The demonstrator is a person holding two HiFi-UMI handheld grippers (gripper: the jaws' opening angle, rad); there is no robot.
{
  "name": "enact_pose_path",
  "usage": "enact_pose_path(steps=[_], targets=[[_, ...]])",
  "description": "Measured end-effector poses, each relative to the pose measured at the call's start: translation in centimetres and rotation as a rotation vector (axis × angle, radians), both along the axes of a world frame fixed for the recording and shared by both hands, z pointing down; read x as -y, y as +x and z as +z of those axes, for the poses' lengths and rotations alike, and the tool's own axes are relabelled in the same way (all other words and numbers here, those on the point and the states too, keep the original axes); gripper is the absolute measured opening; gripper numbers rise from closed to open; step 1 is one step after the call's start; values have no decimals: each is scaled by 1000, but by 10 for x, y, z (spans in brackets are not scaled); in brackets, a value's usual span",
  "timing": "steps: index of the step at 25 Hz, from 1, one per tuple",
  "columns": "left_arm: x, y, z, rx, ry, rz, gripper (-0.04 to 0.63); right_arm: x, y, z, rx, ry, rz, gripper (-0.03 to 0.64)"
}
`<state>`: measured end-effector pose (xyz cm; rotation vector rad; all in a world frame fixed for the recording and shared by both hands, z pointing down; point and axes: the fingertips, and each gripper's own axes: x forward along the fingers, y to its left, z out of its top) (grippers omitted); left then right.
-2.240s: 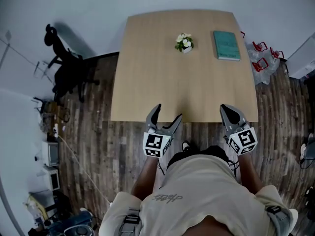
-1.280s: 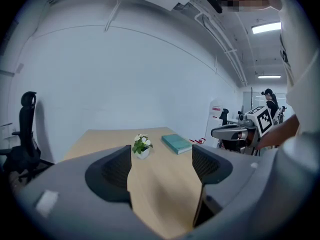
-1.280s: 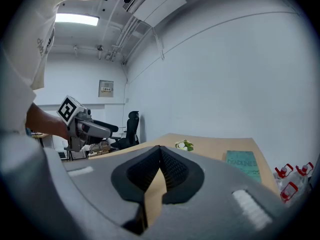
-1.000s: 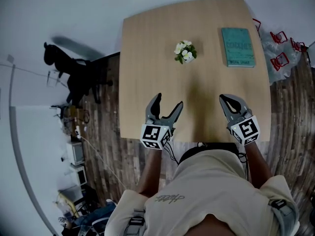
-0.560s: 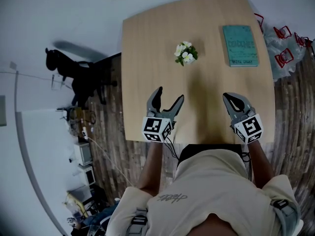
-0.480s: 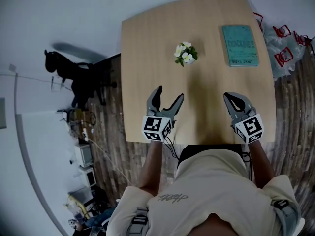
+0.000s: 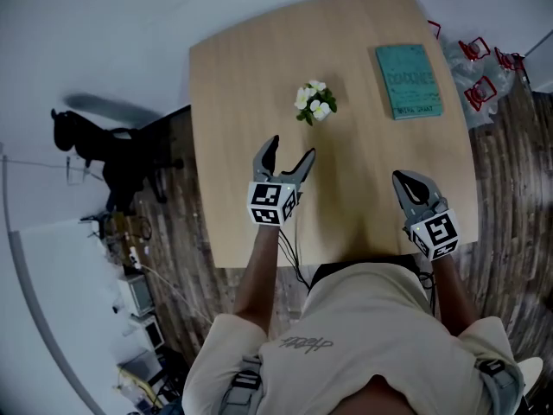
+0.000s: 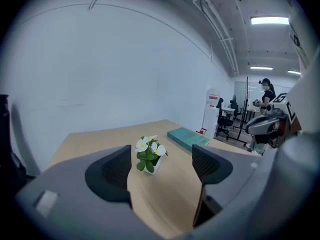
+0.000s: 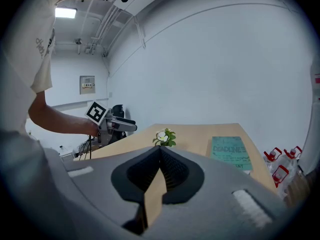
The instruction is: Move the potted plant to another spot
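While my left gripper [image 7: 291, 150] gapes empty toward the potted plant [image 7: 313, 102], which stands on the table [image 7: 233, 85] just ahead, my right gripper [image 7: 404, 180] is clenched on nothing

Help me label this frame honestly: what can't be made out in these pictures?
Potted plant: its pot, head view, hidden under the flowers and leaves.
Teal book: cover print, head view, too small to read.
Table: near edge, head view, partly covered by the person's torso.
Red-and-clear items on the floor: head view, too small to identify.
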<state>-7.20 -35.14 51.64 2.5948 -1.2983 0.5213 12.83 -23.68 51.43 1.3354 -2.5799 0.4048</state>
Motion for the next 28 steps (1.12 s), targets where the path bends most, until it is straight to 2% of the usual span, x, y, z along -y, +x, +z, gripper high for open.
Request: enact_pose_path(steps=[6, 15, 24, 28], targets=[[37, 4, 42, 22, -58, 47, 405, 5, 7, 10, 3, -50, 69, 3], [75, 12, 102, 74, -141, 85, 416, 10, 13, 32, -19, -118, 100, 3], [104, 23, 137, 80, -189, 117, 419, 7, 26, 50, -37, -184, 139, 3], [113, 29, 142, 97, -182, 131, 419, 7, 34, 55, -36, -206, 170, 3]])
